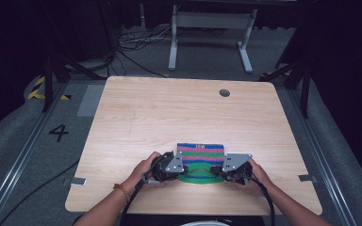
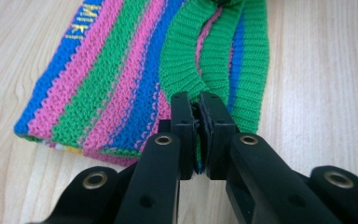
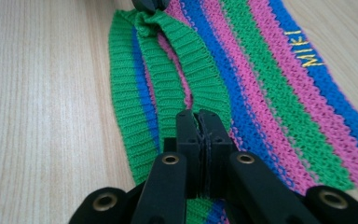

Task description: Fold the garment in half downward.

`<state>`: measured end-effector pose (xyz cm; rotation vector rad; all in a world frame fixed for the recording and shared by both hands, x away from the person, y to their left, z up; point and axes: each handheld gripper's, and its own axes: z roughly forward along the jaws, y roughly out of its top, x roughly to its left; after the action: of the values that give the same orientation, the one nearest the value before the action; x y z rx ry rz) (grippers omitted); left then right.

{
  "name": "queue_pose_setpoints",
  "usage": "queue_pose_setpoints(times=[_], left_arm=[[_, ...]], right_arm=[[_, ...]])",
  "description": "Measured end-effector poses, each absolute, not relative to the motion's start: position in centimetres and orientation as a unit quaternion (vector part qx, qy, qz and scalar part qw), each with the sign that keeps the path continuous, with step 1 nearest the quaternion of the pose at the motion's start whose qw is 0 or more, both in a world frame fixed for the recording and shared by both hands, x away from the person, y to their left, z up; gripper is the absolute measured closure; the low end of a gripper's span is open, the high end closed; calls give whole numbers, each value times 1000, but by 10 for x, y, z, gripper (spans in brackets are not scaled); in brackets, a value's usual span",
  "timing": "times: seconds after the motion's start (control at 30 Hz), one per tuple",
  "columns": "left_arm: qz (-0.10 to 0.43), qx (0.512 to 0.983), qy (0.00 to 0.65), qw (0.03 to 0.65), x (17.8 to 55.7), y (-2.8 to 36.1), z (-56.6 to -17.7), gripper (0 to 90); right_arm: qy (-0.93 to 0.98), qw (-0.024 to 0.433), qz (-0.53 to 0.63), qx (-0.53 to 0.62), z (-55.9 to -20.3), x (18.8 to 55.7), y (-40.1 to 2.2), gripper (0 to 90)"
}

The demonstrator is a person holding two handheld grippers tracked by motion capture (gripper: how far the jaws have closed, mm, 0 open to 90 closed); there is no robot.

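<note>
Item: striped knit hat [image 1: 200, 151], flat on counter [image 1: 141, 113] near front edge, midway along it. Left claw [image 2: 198, 103] and right claw [image 3: 200, 116] each clenched on green ribbed cuff [image 3: 168, 60]. Step: cuff gripped both sides. Next, by judgement: even lift or stretch, grips kept firm.

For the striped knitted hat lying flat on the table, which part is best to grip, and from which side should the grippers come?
Grip the green ribbed cuff of the knitted hat, coming from the person's side of the table. The hat lies flat with its opening toward the person, and the cuff there gives a thin, loose edge for the jaws. The left gripper and the right gripper are shut on it at its two ends.
</note>
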<state>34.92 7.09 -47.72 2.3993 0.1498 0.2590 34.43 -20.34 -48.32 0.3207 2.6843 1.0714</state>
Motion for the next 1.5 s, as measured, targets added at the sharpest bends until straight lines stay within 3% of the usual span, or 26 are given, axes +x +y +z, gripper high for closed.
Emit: queue_pose_setpoints(times=[0.27, 0.4, 0.7, 1.1, 1.27, 1.5], left_arm=[[95, 926, 38, 363, 342, 70, -470, 850], [65, 940, 19, 335, 338, 64, -480, 842], [72, 939, 41, 333, 346, 66, -488, 818], [105, 931, 76, 341, 366, 71, -493, 805], [95, 932, 82, 340, 371, 72, -492, 802], [97, 930, 86, 345, 368, 75, -483, 733]], right_arm=[[913, 116, 377, 105, -466, 341, -215, 890], [926, 97, 353, 88, -475, 336, -214, 890], [922, 75, 363, 110, -488, 338, -216, 871], [912, 103, 374, 136, -492, 355, -215, 870], [911, 102, 373, 140, -492, 359, -214, 862], [912, 107, 371, 137, -486, 356, -213, 809]])
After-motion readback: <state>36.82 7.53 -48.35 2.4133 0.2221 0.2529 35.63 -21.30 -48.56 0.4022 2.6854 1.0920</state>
